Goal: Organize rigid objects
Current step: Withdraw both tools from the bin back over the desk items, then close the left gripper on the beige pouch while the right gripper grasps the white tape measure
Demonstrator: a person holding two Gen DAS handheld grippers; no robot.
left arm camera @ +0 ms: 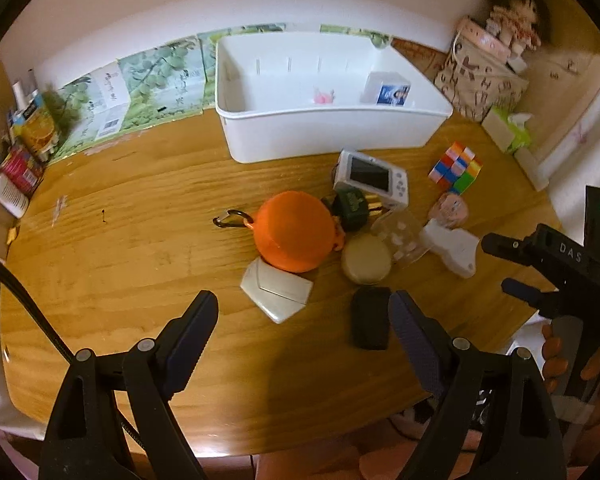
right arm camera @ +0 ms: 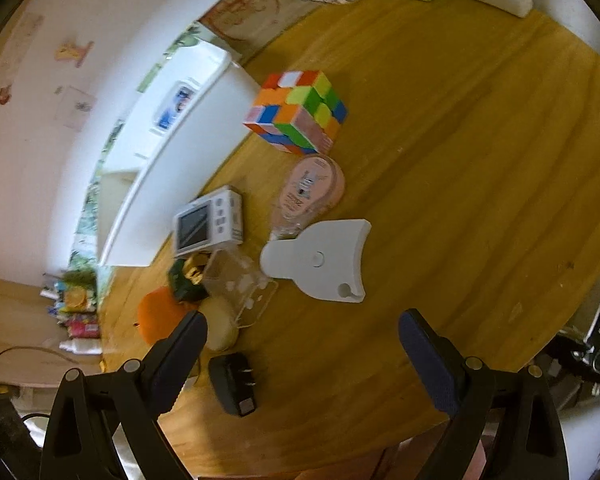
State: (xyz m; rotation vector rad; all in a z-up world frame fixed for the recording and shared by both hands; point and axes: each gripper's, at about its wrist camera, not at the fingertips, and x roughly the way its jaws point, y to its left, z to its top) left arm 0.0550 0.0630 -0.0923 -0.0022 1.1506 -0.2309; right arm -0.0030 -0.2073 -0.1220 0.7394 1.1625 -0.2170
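One white plastic bin [left arm camera: 300, 136], one multicoloured puzzle cube [left arm camera: 456, 168], one white handheld game console [left arm camera: 374, 180], one orange round pouch [left arm camera: 294, 232], one black plug adapter [left arm camera: 370, 322], one round cream tin [left arm camera: 366, 259].

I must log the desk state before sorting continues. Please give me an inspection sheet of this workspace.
Surface: wooden table, items crowded right of centre.
Job's things: white bin at the back holds a small box and a pink item; outside it lie an orange round case, a white camera, a Rubik's cube, a black charger, a white holder.
Clutter: bottles and packets at the left edge; tissue box.
Grippers: left tool open, empty; right tool open, empty.
Cables: black cord beside left tool.
Surroundings: white wall, doll, patterned bag.
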